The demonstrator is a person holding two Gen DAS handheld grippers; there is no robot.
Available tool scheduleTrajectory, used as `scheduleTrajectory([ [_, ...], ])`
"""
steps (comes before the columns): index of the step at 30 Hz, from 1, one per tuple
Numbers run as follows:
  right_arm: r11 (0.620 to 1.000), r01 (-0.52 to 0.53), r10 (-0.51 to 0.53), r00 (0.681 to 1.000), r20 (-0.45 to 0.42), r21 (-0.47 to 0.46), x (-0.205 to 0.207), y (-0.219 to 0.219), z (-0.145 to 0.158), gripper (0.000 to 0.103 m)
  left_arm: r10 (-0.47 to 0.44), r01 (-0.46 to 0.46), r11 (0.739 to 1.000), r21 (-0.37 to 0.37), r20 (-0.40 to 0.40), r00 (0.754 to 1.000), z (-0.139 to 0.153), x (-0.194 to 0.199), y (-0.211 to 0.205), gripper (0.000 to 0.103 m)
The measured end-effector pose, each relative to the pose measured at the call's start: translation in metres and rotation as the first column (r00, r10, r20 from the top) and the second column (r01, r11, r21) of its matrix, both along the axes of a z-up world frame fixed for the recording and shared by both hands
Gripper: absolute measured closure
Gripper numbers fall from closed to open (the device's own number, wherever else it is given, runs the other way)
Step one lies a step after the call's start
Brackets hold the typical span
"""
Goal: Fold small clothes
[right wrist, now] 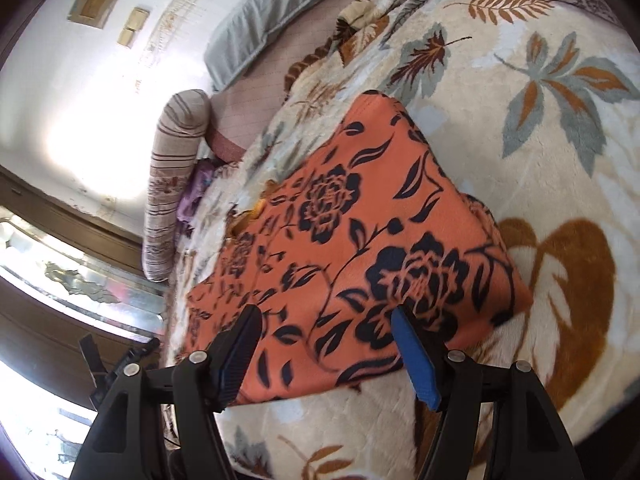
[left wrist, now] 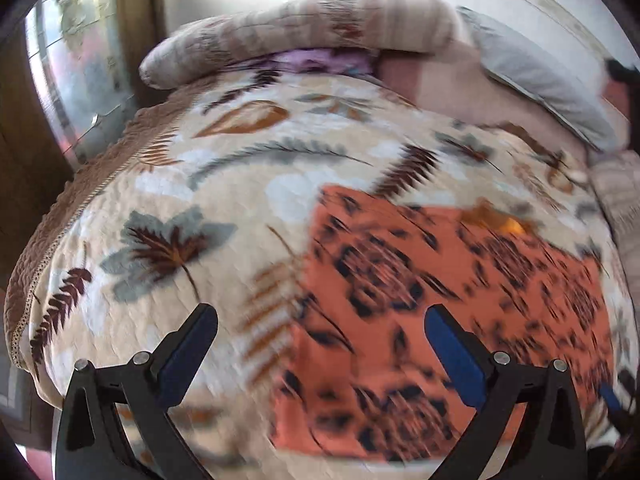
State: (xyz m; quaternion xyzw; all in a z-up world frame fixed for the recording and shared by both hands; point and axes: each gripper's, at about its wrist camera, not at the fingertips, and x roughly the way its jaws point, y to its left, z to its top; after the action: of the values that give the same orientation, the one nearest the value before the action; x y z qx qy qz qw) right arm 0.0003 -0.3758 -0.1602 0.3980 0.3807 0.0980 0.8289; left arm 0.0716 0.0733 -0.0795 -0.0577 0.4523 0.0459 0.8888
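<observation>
Covering the bed, a cream leaf-patterned plush blanket [right wrist: 560, 184] carries the orange black-flowered folded cloth [right wrist: 360, 240], its long axis running near to far; right gripper [right wrist: 326, 354] nearer, left gripper [left wrist: 322, 344] beside, both fingers wide, empty

A bed under a cream leaf-patterned blanket [right wrist: 540, 168] is filling both views, with a grey pillow [right wrist: 256, 28] lying at upper centre, and bright daylight is washing over the white wall [right wrist: 72, 112] at upper left.
</observation>
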Motion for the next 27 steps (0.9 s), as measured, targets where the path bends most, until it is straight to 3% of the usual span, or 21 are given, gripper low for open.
scheduleTrajectory([
  [4, 0.997, 0.074, -0.073, 0.996, -0.052, 0.028, -0.011, -0.018, -0.021, 0.03, -0.035, 0.034, 0.999, -0.039, -0.038, 0.999, -0.016, -0.03, -0.03, 0.0],
  [6, 0.987, 0.107, -0.1, 0.993, -0.055, 0.121, -0.019, -0.027, -0.027, 0.03, -0.036, 0.033, 0.999, -0.043, -0.073, 0.997, -0.023, -0.039, -0.036, 0.0],
  [9, 0.995, 0.086, -0.086, 0.996, 0.011, 0.044, -0.025, -0.022, -0.005, 0.03, -0.019, 0.015, 0.998, -0.058, -0.07, 0.997, -0.022, -0.05, -0.035, 0.0],
  [11, 0.996, 0.062, -0.066, 0.996, 0.061, 0.064, -0.024, -0.019, 0.003, 0.03, -0.016, 0.011, 0.998, -0.066, -0.072, 0.997, -0.018, -0.054, -0.037, 0.0],
  [13, 0.994, 0.083, -0.086, 0.995, 0.043, 0.075, -0.021, -0.02, -0.003, 0.024, -0.017, 0.012, 0.998, -0.066, -0.068, 0.998, -0.015, -0.056, -0.039, 0.0],
  [15, 0.99, 0.133, -0.131, 0.991, -0.04, 0.045, -0.015, -0.026, -0.022, 0.024, -0.018, 0.014, 0.998, -0.066, -0.061, 0.998, -0.012, -0.058, -0.041, 0.0],
  [17, 0.978, 0.163, -0.16, 0.987, -0.031, 0.133, -0.02, -0.034, -0.027, 0.024, -0.024, 0.021, 0.997, -0.069, -0.055, 0.998, -0.01, -0.06, -0.042, 0.0],
  [20, 0.99, 0.131, -0.135, 0.988, 0.079, 0.051, -0.026, -0.029, -0.003, 0.024, -0.017, 0.013, 0.998, -0.059, -0.061, 0.998, -0.013, -0.06, -0.043, 0.0],
  [22, 0.989, 0.145, -0.146, 0.989, 0.034, 0.032, -0.02, -0.031, -0.012, 0.024, -0.016, 0.011, 0.998, -0.068, -0.077, 0.997, -0.017, -0.058, -0.043, 0.0],
  [24, 0.98, 0.166, -0.165, 0.986, -0.022, 0.113, -0.02, -0.039, -0.031, 0.024, -0.016, 0.01, 0.997, -0.072, -0.081, 0.997, -0.019, -0.057, -0.044, 0.0],
  [25, 0.975, 0.179, -0.18, 0.984, -0.012, 0.131, -0.024, -0.042, -0.027, 0.024, -0.02, 0.014, 0.998, -0.067, -0.081, 0.997, -0.019, -0.057, -0.044, 0.0],
  [27, 0.983, 0.167, -0.172, 0.984, 0.056, 0.073, -0.029, -0.039, -0.01, 0.024, -0.013, 0.009, 0.999, -0.051, -0.08, 0.997, -0.019, -0.056, -0.043, 0.0],
])
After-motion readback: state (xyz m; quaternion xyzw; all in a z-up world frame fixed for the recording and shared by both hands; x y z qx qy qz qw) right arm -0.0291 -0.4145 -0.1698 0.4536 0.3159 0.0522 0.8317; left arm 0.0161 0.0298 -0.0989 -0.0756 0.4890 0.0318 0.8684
